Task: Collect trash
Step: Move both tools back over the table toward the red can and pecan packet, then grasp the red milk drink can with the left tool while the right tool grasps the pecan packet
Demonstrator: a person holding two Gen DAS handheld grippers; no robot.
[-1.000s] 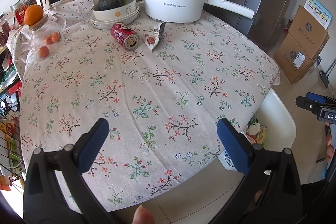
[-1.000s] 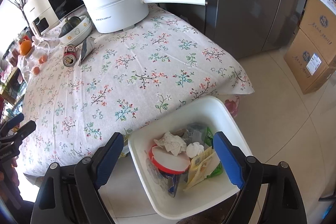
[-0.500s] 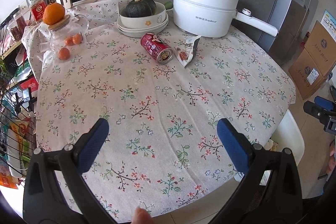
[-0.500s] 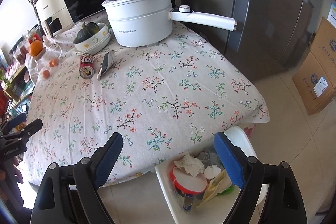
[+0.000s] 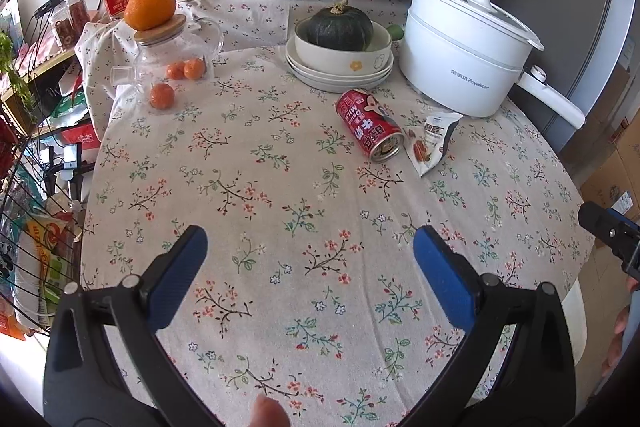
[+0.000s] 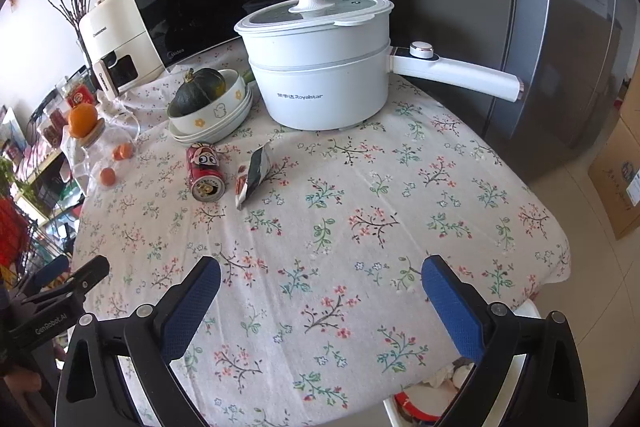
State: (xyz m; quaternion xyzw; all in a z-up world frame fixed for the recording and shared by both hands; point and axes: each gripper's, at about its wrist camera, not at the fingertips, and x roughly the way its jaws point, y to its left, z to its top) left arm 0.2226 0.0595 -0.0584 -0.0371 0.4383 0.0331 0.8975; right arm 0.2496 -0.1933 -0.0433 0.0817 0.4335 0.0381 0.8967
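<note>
Ahead, red can (image 5: 369,130) beside snack wrapper (image 5: 434,142), well beyond both grippers' wide, empty jaws, right's just opened.

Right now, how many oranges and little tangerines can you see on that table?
4. One big orange sits on the glass jar's lid; two small tangerines show at the jar; one lies on the cloth in front. More may be hidden.

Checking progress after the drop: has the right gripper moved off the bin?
Yes. The right gripper, open and empty, now sits over the table; the bin only peeks out below it.
</note>
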